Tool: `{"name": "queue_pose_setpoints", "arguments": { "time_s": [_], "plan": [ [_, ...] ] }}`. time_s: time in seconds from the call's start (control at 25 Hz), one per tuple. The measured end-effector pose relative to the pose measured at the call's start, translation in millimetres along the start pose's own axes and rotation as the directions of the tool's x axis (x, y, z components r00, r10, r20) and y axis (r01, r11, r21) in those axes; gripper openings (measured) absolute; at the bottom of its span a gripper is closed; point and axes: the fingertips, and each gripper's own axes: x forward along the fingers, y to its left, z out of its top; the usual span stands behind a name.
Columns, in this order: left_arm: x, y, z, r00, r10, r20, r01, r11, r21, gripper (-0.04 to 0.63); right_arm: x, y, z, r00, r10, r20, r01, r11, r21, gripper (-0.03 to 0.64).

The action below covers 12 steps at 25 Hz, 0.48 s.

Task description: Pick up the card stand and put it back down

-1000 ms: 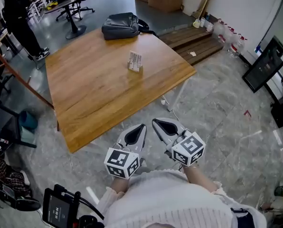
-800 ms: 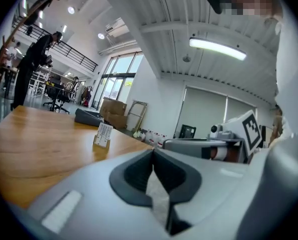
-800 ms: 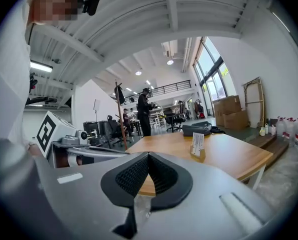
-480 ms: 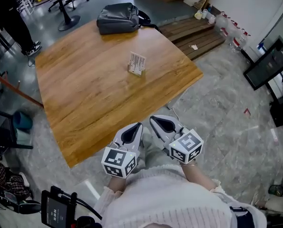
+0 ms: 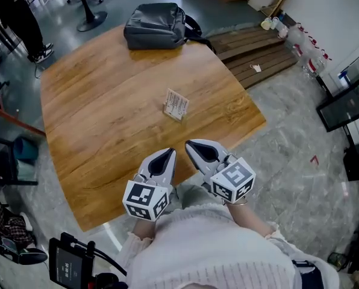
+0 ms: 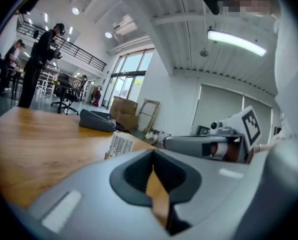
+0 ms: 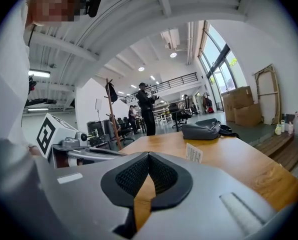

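**A:** Start close in. What are the two tools doing?

**B:** The left hand-held gripper (image 5: 165, 156) and the right hand-held gripper (image 5: 197, 148) are side by side, their tips just over the near edge of the desk (image 5: 101, 131), both pointing across it. Each has its jaws pressed together at the tips with nothing caught between them. Only the wood shows through the slit lower down.

**A:** And the card stand?

**B:** The card stand (image 5: 176, 104) is upright near the middle of the desk, ahead of both tips and apart from them. It holds a white printed card that leans back a little.

**A:** How would you expect it to handle?

**B:** Light and thin, I'd judge, so it should tip or skid easily on smooth wood. The card itself would probably bend, and the small base looks like the stiffer part. The jaws must open first. Then I'd pinch across the two flat faces, low down near the base, with a gentle squeeze, and lift straight up so it doesn't swing.

**A:** Anything behind it?

**B:** A dark bag (image 5: 154, 26) lies at the far edge, well apart from the stand. Beyond the desk, a person (image 7: 148, 109) stands on the floor, and cardboard boxes (image 7: 240, 105) sit by the wall.
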Motion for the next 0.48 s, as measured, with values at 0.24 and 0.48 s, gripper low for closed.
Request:
{"name": "queue_pose_setpoints", "arguments": {
  "time_s": [0.24,0.48],
  "plan": [
    [32.2,20.0,7.5,0.999,0.040,-0.007,-0.041,0.999,-0.032,0.009,20.9,-26.5,0.9,0.998,0.044,-0.044,-0.045,0.999,-0.012,-0.002],
    [46.1,36.6,3.4,0.998,0.049,-0.041,-0.052,0.996,-0.070,0.009,33.3,-45.7,-6.4,0.996,0.036,-0.078,-0.035,0.999,0.015,-0.002]
  ]
}}
